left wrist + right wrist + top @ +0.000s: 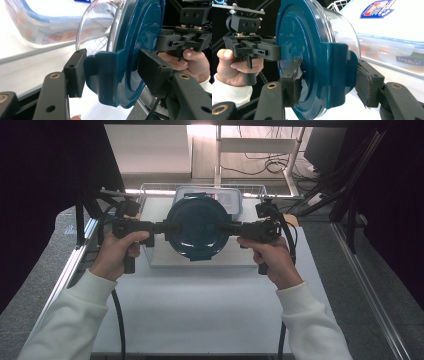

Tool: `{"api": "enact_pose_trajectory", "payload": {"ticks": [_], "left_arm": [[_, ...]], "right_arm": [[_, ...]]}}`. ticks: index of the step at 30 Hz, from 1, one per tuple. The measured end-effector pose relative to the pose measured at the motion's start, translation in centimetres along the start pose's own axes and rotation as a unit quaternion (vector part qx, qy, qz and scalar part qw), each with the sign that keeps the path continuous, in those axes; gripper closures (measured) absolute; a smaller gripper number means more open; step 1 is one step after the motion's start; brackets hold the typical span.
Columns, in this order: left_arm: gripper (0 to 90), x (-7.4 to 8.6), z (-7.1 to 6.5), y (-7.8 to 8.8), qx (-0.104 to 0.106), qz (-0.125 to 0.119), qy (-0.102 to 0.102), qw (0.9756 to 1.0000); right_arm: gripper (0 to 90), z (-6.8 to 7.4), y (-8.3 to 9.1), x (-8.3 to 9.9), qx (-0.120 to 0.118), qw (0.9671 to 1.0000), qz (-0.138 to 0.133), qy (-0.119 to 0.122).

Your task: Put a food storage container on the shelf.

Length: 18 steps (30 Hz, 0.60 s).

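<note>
- Teal plastic lid (196, 226) on a clear glass bowl (96, 27) — the round container hangs between the two grippers above the white worktop (200, 305), lid facing up toward the high view.
- The left gripper (167, 227) comes in from the lid's left edge; its fingers (76, 72) pinch the left locking tab (105, 75), one pad on the tab's outer flap below the rim, the other pad flat against the lid's top face.
- The right gripper (225, 227) meets the opposite edge; its fingers (293, 82) clamp the right locking tab (337, 72) the same way — one worn pad on the lid's top, the other behind the flap on the bowl side.
- Neither pair of fingers is pressed together or spread free; each is held apart by the thickness of the tab and rim between the pads.
- In each gripper view the container stands edge-on, with the lid toward the far hand and the glass toward the back of the worktop.
- Both grippers lie roughly level and point at each other across the lid, each gripped by a hand in a white sleeve (70, 320).
- Behind and beneath the container sits a wire basket (150, 190) holding a clear rectangular box (230, 200) with a blue-edged lid; the bowl is near the box, but whether they touch cannot be told.
</note>
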<state>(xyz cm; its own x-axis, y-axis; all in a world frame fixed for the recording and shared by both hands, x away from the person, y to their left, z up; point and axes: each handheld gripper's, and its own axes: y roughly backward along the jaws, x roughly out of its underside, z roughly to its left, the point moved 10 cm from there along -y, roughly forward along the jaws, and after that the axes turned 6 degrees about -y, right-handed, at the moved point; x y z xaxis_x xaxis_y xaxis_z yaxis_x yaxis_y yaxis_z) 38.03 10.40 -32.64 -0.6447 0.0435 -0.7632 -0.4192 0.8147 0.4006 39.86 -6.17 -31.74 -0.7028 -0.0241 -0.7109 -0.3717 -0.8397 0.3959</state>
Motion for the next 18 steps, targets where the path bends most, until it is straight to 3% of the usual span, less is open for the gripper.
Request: {"api": "enact_pose_trajectory", "payload": {"ticks": [13,18], "left_arm": [[41.8,-1.4,0.0,-0.5,0.001,0.004,-0.006,1.0],[41.7,-2.0,-0.2,-0.5,0.01,-0.005,-0.004,0.9999]], "right_arm": [[43.6,-0.5,0.3,-1.3,-0.004,0.9999,-0.012,-0.005],[43.7,-0.1,0.7,-2.4,0.005,0.9999,-0.01,0.008]]}}
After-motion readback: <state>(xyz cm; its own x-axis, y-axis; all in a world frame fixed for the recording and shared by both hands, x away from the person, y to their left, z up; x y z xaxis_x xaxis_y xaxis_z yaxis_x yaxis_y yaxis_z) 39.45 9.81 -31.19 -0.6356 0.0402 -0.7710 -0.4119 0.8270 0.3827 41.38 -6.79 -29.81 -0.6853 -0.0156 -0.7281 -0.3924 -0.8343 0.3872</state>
